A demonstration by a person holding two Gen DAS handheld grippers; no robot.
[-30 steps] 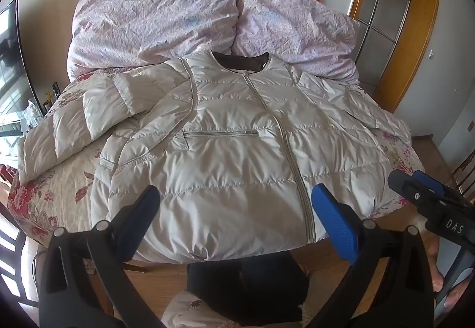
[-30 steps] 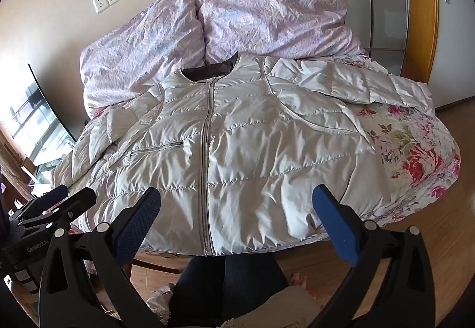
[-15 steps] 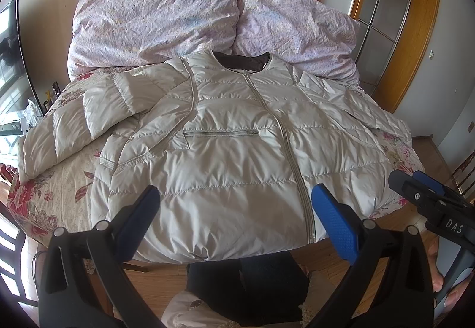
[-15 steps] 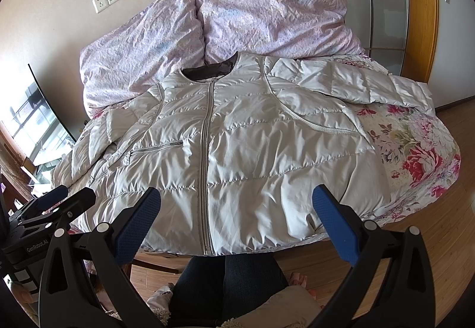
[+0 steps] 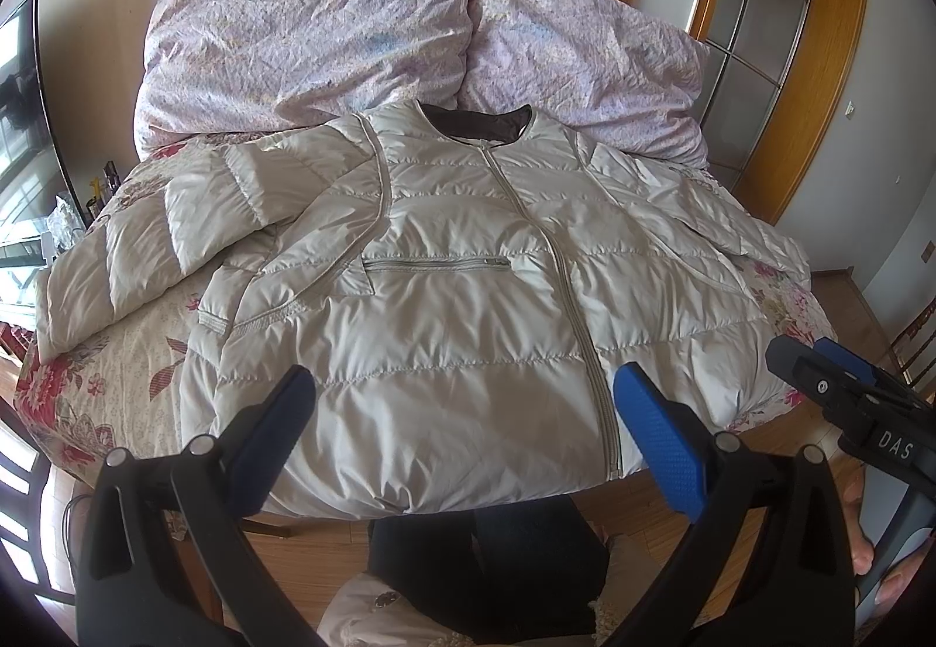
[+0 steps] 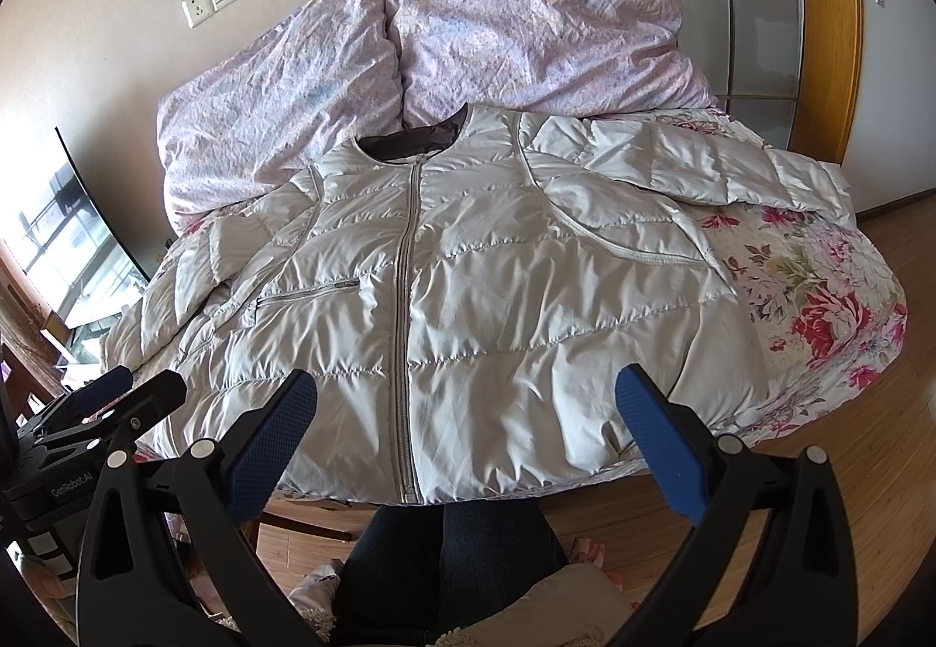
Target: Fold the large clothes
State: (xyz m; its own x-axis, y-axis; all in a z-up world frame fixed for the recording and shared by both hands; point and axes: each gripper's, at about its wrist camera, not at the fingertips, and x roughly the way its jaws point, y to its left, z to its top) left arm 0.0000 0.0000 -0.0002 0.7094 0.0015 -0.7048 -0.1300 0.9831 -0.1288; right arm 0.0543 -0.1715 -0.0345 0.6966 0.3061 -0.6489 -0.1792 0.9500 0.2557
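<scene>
A large off-white quilted jacket (image 5: 468, 307) lies spread face up on a table, zipped, collar at the far side, both sleeves stretched out to the sides; it also shows in the right wrist view (image 6: 479, 296). My left gripper (image 5: 462, 395) is open and empty, held above the jacket's near hem left of the zip. My right gripper (image 6: 465, 398) is open and empty above the near hem right of the zip. Each gripper shows at the edge of the other's view.
The table is covered by a floral cloth (image 6: 819, 296). Two lilac pillows (image 5: 327, 38) lean against the far wall. A monitor (image 5: 23, 132) stands at the left. A wooden door frame (image 6: 830, 15) is at the right. My knees (image 6: 450, 547) are under the near edge.
</scene>
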